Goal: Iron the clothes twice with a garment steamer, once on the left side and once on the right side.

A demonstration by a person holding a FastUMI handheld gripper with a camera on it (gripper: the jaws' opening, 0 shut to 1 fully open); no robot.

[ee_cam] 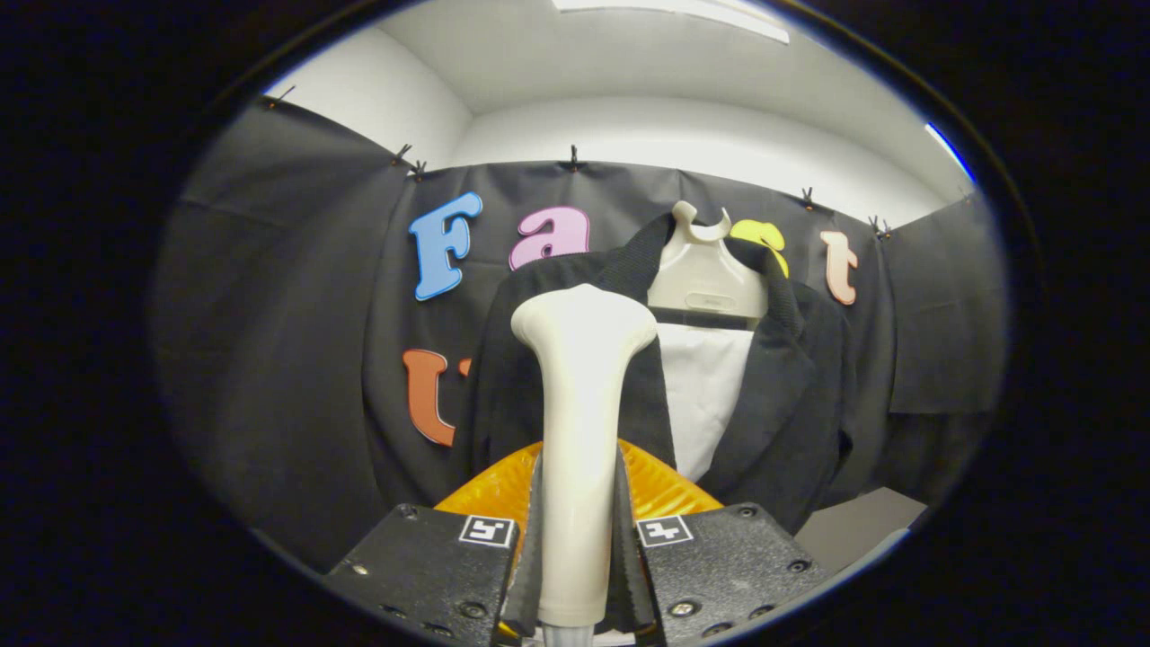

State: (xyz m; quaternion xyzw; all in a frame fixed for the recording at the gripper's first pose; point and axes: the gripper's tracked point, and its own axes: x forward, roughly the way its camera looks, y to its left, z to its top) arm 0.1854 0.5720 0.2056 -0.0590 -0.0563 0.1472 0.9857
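Fingers (pixel 575 557) pinch the cream steamer (pixel 582 431) handle from both sides, both pads pressed on it, lower centre of frame. Steamer stands upright between them; its flared head tops out mid-frame, overlapping the jacket's left lapel. Steamer base is cut off at the bottom edge, can't see below the grip.

Orange ribbed part (pixel 660 485) sits just behind the handle, mostly hidden by the fingers and the steamer; can't tell what it is.

Black jacket (pixel 800 377) hangs beyond the steamer, centre to right of frame, on a cream hanger (pixel 705 270). White panel (pixel 705 386) shows between the lapels, below the hanger. Left half of the jacket is partly blocked by the steamer head; its hem is hidden behind the fingers and the orange part. Whether the steamer head touches the fabric: can't tell.

Black cloth wall (pixel 287 314) behind the jacket, clipped along its top edge. Pale grey surface (pixel 862 526) at lower right, cut off by the edge
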